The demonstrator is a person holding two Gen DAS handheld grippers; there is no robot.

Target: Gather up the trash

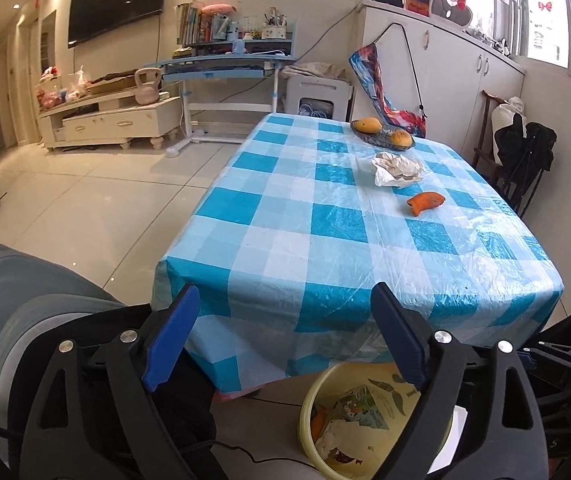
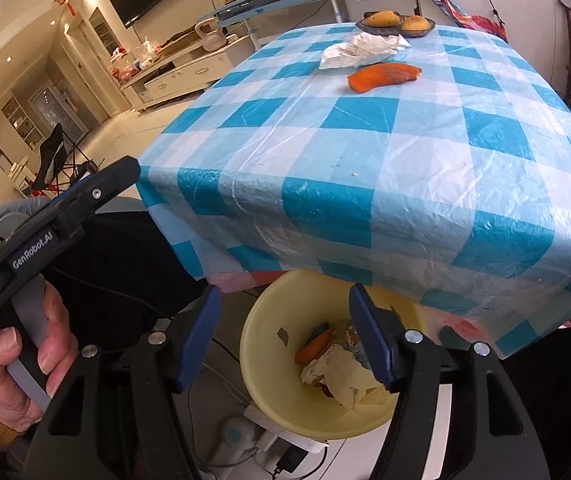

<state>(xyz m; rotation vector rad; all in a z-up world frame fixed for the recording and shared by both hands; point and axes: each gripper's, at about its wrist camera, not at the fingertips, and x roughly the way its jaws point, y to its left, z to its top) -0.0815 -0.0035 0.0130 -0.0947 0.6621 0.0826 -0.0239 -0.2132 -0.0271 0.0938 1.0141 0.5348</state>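
A yellow bin (image 1: 305, 412) stands on the floor under the near edge of the table (image 1: 285, 216). In the right wrist view the bin (image 2: 257, 320) holds crumpled paper (image 2: 345, 376) and an orange peel (image 2: 313, 350). On the blue checked cloth lie a crumpled white paper (image 1: 397, 168) (image 2: 361, 50) and another orange peel (image 1: 425, 202) (image 2: 383, 76). My left gripper (image 1: 285, 292) is open and empty, low in front of the table edge. My right gripper (image 2: 285, 292) hangs open and empty just above the bin's mouth.
A dish of mangoes (image 1: 383, 134) sits at the table's far end. A chair with dark bags (image 1: 525, 148) stands to the right. A power strip and cables (image 2: 281, 448) lie beside the bin. A person's hand (image 2: 25, 340) holds the left gripper's handle; a grey knee (image 1: 25, 300) is close.
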